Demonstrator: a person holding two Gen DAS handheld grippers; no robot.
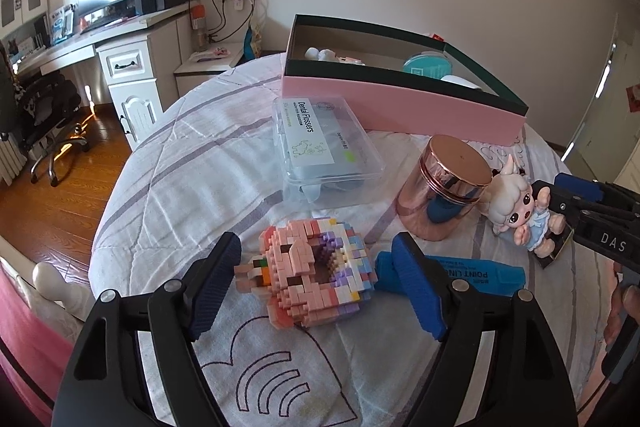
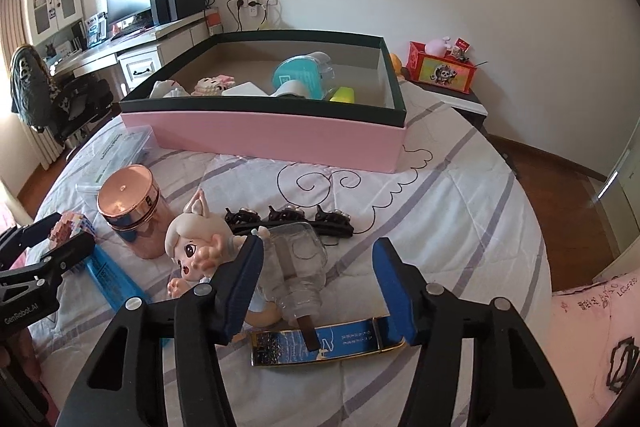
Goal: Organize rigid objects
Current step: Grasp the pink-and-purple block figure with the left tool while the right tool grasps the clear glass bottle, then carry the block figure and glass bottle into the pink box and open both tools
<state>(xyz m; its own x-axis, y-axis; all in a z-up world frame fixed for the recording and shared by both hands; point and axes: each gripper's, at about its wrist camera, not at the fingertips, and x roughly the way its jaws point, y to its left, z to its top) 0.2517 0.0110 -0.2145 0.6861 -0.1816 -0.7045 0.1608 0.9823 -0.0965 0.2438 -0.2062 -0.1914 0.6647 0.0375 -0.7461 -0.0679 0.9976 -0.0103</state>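
Observation:
A pastel brick-built model (image 1: 308, 275) lies on the quilt between the fingers of my left gripper (image 1: 316, 283), which stands open with a gap on each side. My right gripper (image 2: 314, 283) is open around a clear glass bottle (image 2: 300, 255) lying on its side; its right pad is well clear of the glass. A cream-haired doll (image 2: 196, 247) lies just outside its left finger, on a blue-and-gold flat case (image 2: 340, 341). The pink box (image 2: 260, 131) with a dark green rim stands behind, with several items inside.
On the quilt lie a rose-gold jar (image 1: 444, 187), a clear dental flosser case (image 1: 324, 143), a blue marker pack (image 1: 480, 277) and a black strip of hair clips (image 2: 288, 219). A desk and chair stand beyond the bed's left edge; a nightstand (image 2: 460, 99) is at the right.

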